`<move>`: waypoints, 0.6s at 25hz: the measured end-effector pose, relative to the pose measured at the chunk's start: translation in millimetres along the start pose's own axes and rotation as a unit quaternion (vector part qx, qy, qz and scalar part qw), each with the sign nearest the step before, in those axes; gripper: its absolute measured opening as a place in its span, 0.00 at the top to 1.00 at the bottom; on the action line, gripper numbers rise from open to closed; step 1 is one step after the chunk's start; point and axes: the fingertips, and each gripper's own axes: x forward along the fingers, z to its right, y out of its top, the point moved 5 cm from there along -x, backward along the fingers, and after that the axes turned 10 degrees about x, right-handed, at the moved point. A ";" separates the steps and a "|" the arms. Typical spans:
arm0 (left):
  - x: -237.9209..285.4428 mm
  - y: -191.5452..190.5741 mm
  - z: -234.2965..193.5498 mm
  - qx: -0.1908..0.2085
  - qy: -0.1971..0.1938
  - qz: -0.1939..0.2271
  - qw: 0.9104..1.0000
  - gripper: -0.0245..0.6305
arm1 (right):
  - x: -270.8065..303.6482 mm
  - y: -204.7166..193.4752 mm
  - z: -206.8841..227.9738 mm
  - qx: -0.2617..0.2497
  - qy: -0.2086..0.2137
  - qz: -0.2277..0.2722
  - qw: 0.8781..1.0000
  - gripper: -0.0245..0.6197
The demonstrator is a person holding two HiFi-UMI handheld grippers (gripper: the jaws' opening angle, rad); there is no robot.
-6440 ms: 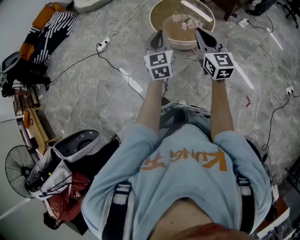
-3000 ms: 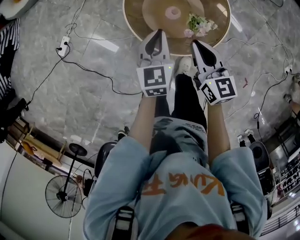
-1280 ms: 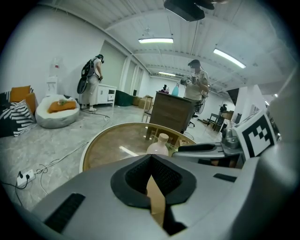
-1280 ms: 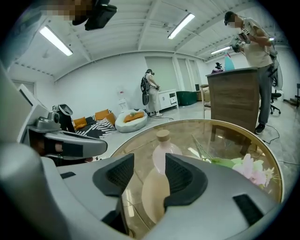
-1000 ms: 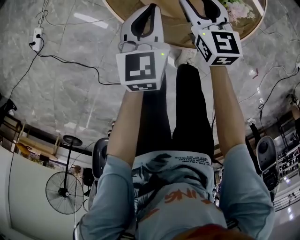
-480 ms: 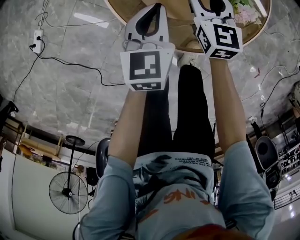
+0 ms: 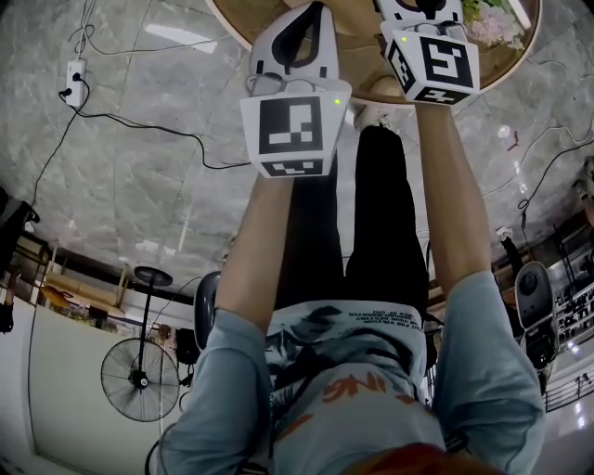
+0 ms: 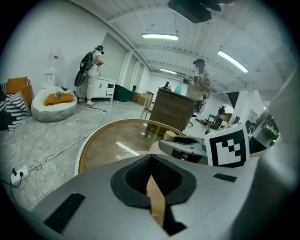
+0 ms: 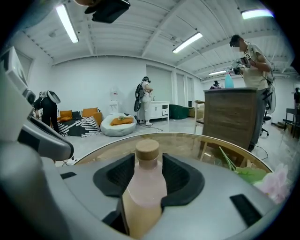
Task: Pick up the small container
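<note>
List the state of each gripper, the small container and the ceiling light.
left gripper: jaws shut, nothing between them.
right gripper: jaws shut on the small container.
small container: upright, cap on, gripped at its sides.
ceiling light: lit.

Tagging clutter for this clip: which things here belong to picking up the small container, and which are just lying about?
Job: small container, gripped by the right hand-held gripper; round table.
Lying about: flowers, floor fan, power strip, beanbag, floor cables.
</note>
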 end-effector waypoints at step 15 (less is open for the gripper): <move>-6.0 0.8 -9.2 -0.007 0.022 0.004 1.000 0.93 | 10.2 12.4 -3.6 0.003 -0.017 -0.041 0.999 0.73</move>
